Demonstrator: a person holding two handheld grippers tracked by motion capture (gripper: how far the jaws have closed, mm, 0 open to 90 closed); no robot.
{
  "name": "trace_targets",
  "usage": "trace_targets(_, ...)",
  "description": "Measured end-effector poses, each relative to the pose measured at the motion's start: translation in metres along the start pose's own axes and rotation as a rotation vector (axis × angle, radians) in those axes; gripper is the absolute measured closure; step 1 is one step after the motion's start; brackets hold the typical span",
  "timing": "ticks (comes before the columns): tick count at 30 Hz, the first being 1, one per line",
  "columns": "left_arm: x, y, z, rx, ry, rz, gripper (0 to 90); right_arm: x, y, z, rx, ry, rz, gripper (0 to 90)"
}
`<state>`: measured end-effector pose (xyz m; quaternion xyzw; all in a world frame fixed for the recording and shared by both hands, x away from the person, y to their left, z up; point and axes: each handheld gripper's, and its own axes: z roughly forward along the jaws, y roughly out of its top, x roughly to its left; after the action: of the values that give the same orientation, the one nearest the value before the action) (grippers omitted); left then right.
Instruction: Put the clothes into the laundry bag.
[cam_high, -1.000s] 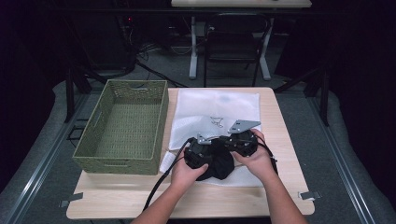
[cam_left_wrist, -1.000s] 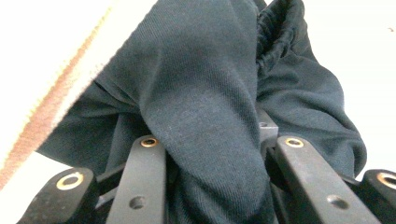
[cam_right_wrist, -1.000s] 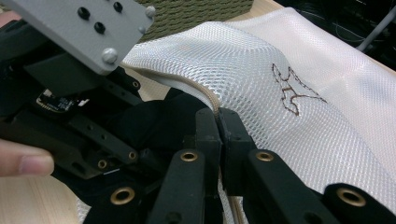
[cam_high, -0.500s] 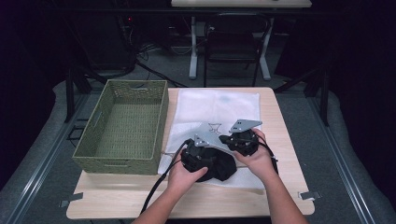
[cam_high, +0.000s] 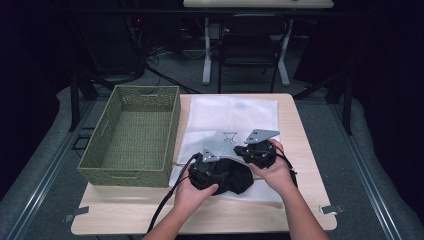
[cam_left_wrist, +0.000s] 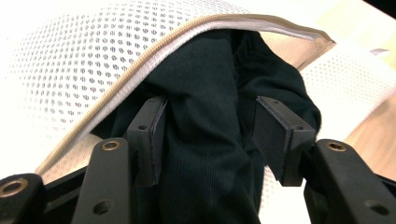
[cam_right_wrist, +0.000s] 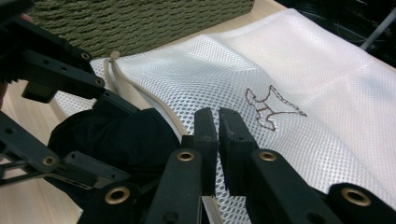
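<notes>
The white mesh bag (cam_high: 235, 120) lies flat ahead of both grippers. The right gripper (cam_right_wrist: 217, 135) pinches its open edge, lifting it. The left gripper (cam_left_wrist: 210, 135), spread wide, pushes the black cloth (cam_left_wrist: 205, 107) into the opening. Next, shove it deeper.

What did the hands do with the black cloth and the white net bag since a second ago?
Both hands slid a little toward the table's right side. The left gripper pushes the black cloth deeper under the zipper edge of the white mesh bag. The right gripper keeps pinching the bag's edge, holding the mouth up. The green woven basket and the wooden table stayed put.
</notes>
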<state>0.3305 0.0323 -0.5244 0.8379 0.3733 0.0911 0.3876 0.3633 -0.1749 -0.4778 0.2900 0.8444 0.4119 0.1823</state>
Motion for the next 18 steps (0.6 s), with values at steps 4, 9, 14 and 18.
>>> trace_targets(4, -0.001, -0.007, -0.004, -0.002, -0.002, 0.002, 44.7, 0.003, -0.002, 0.002, 0.015, 0.009, -0.005, 83.8)
trace_targets(9, -0.001, -0.013, -0.009, -0.008, 0.0, 0.009, 44.5, 0.006, -0.005, 0.007, 0.029, 0.01, -0.018, 79.8)
trace_targets(14, 0.0, -0.018, -0.015, -0.014, -0.004, -0.001, 43.9, 0.009, -0.009, 0.012, 0.054, 0.018, -0.033, 76.6)
trace_targets(18, 0.0, -0.022, -0.019, -0.022, 0.002, 0.0, 43.0, 0.011, -0.011, 0.015, 0.077, 0.009, -0.048, 74.9)
